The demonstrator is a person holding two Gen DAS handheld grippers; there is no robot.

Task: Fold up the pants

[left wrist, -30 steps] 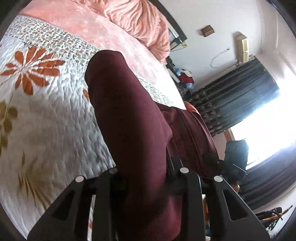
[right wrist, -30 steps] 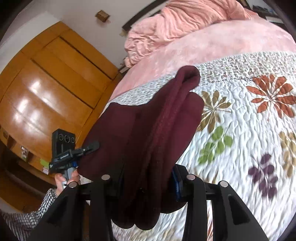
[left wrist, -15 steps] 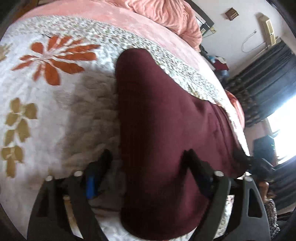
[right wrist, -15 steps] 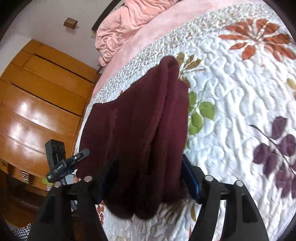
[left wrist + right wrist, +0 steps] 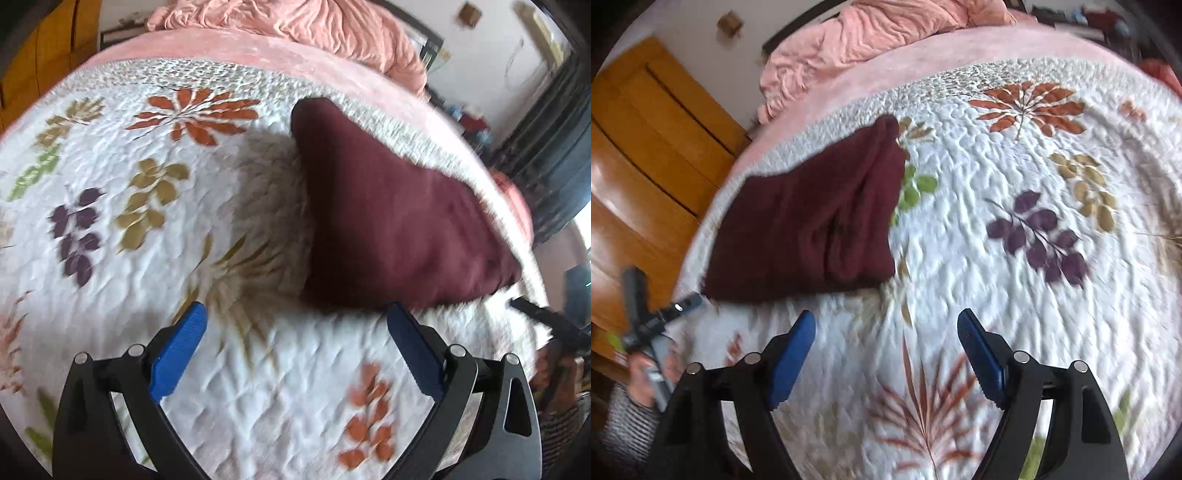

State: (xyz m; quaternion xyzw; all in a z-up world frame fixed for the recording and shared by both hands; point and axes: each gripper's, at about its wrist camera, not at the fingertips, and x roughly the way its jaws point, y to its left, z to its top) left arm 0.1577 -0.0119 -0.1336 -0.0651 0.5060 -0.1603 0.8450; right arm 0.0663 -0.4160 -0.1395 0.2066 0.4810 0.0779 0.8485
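The maroon pants (image 5: 388, 221) lie folded in a compact stack on the white floral quilt (image 5: 110, 277). In the left wrist view they rest just beyond my left gripper (image 5: 295, 314), whose jaws are opening wide with only quilt between the blue pads (image 5: 181, 347). In the right wrist view the same pants (image 5: 812, 221) lie up and to the left of my right gripper (image 5: 886, 321), which is also opening and holds nothing. Both grippers hang a short way back from the near edge of the pants.
A crumpled pink blanket (image 5: 879, 40) lies at the head of the bed. A wooden wardrobe (image 5: 646, 147) stands at the left of the right wrist view. Dark curtains (image 5: 554, 155) hang at the right of the left wrist view. A person's hand holds the other gripper's handle (image 5: 646, 332).
Both grippers have let go of the pants and drawn back toward the near side. The pants, hanging from the jaws a second ago, now lie flat on the quilt.
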